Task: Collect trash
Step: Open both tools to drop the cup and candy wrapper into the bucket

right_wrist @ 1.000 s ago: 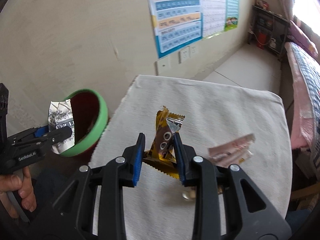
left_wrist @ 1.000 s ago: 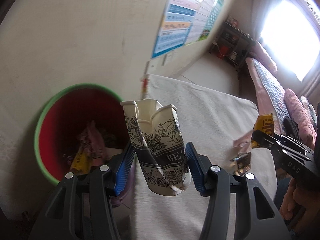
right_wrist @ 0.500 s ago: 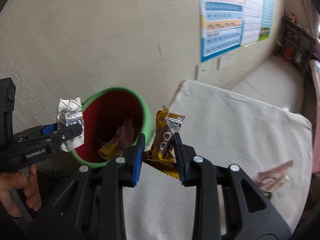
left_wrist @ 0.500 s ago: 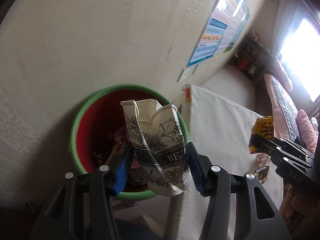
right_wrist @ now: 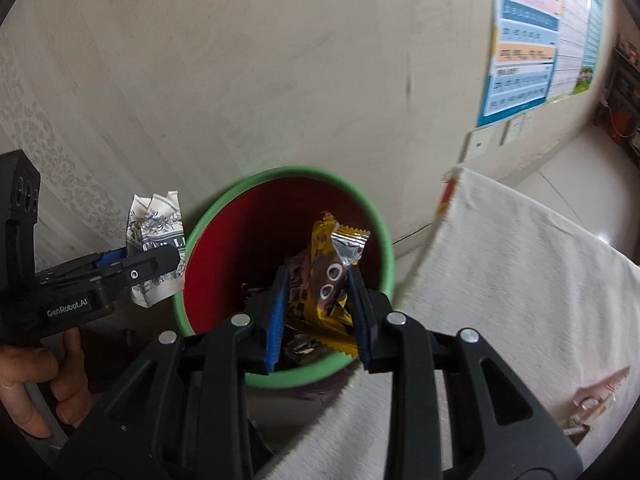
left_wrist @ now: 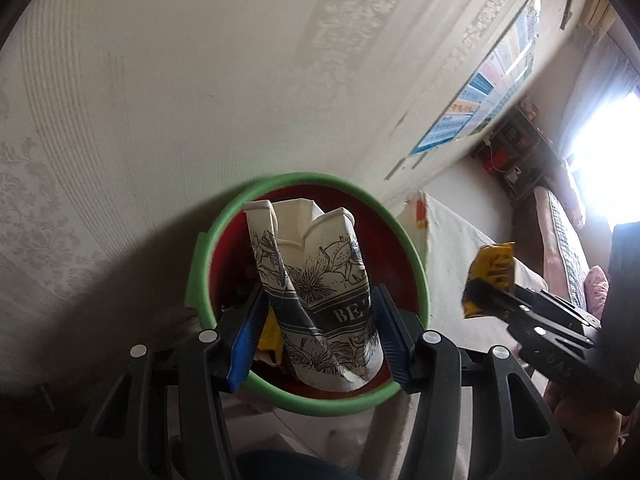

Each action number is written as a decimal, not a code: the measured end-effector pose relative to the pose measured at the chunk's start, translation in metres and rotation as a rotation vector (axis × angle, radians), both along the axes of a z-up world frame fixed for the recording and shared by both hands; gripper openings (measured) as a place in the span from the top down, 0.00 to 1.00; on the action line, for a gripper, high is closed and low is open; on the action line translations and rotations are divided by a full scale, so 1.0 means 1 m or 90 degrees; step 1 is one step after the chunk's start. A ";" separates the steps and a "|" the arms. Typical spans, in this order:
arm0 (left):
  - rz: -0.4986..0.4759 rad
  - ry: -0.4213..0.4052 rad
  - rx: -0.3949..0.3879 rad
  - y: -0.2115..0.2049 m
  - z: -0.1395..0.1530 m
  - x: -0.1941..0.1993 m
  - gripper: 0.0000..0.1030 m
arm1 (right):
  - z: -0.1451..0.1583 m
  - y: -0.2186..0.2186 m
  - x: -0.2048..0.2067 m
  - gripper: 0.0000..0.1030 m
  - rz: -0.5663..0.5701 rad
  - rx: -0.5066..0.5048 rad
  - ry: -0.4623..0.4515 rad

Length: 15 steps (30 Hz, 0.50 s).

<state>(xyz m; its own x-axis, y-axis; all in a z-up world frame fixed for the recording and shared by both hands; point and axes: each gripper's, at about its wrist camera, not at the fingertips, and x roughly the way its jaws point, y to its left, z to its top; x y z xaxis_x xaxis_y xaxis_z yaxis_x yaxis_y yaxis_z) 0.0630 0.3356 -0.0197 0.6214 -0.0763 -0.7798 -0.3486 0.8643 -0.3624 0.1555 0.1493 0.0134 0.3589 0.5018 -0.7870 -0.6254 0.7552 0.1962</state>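
Hanging over the mouth of the green-rimmed bin, the crushed paper cup sat pinched between the blue pads of the left gripper, its jaws closed on the lower half of the cup. The cup looked light and already creased, its wall folded inward, so it would likely give under more squeeze and needed only a mild hold across its sides, where the gripper had it. Its long axis ran roughly along the gripper's fingers, the open torn rim pointing away from the camera toward the wall, the base nearest the hand. Beside it, the right gripper was clamped on a yellow snack wrapper, also above the bin's red interior. The wrapper appeared thin, crinkly and probably slick, best held across its flat middle as it was. Its length stood up from the jaws, the silver crimped end uppermost. More wrappers already lay in the bottom of the bin, and a pink wrapper remained on the cloth-covered desk to the right.
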 end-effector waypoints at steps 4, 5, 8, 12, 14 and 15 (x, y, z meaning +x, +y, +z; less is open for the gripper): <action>0.004 -0.002 -0.018 0.007 -0.004 -0.001 0.51 | -0.008 0.017 0.004 0.72 0.014 -0.004 0.008; 0.004 -0.001 -0.018 0.008 -0.005 0.000 0.51 | -0.010 0.021 0.004 0.72 0.017 -0.006 0.011; 0.003 0.004 -0.017 0.012 -0.007 0.002 0.50 | -0.018 0.030 0.006 0.72 0.028 -0.011 0.021; 0.004 0.007 -0.019 0.015 -0.009 0.007 0.50 | -0.029 0.037 0.005 0.72 0.038 -0.025 0.026; 0.003 0.008 -0.023 0.015 -0.010 0.013 0.50 | -0.034 0.039 0.006 0.72 0.036 -0.030 0.032; 0.001 0.008 -0.023 0.013 -0.009 0.015 0.50 | -0.036 0.040 0.007 0.72 0.036 -0.031 0.035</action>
